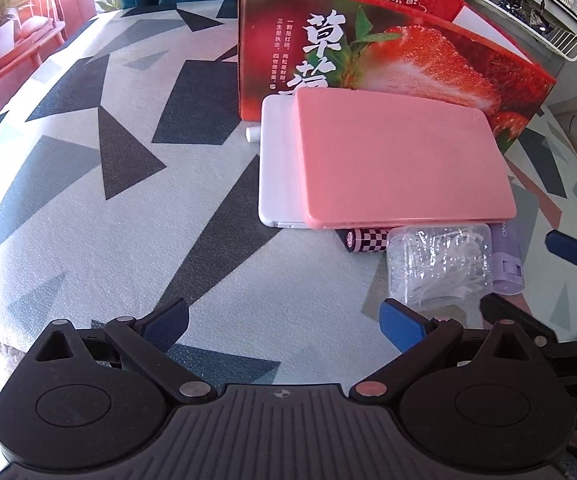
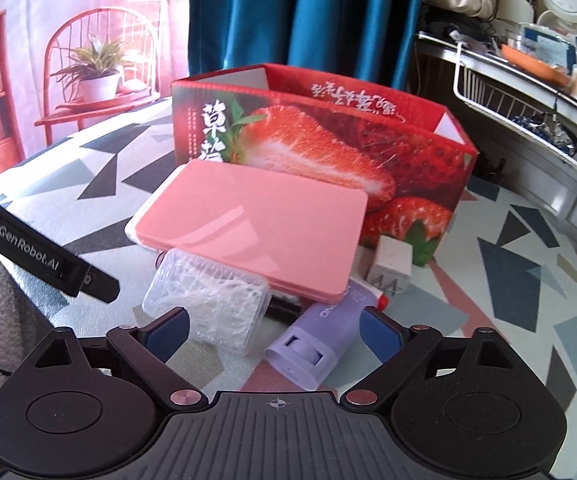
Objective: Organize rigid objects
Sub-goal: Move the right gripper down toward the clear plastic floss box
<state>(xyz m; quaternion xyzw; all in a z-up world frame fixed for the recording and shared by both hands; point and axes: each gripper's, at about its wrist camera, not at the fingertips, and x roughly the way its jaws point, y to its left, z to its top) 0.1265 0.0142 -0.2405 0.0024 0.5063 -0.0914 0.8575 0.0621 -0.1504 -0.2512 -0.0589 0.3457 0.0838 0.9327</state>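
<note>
Pink case (image 2: pixel 252 228) atop white case (image 1: pixel 278 168) before strawberry box (image 2: pixel 328 136), both grippers' fingers spread, left gripper (image 1: pixel 284 326) over bare cloth (image 1: pixel 128 200), right gripper (image 2: pixel 274 330) flanking purple tube (image 2: pixel 316 344).

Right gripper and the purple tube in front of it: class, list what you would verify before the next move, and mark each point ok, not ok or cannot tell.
1. Right gripper open, nothing held: ok.
2. Purple tube lies between its fingers: ok, not centred.
3. Tube free of neighbours: not ok, far end tucked under the pink case.
4. Clear floss box outside the closing path: not ok, it crowds the left finger.
5. Left gripper open and clear: ok.
6. Room inside the strawberry box: cannot tell.
</note>
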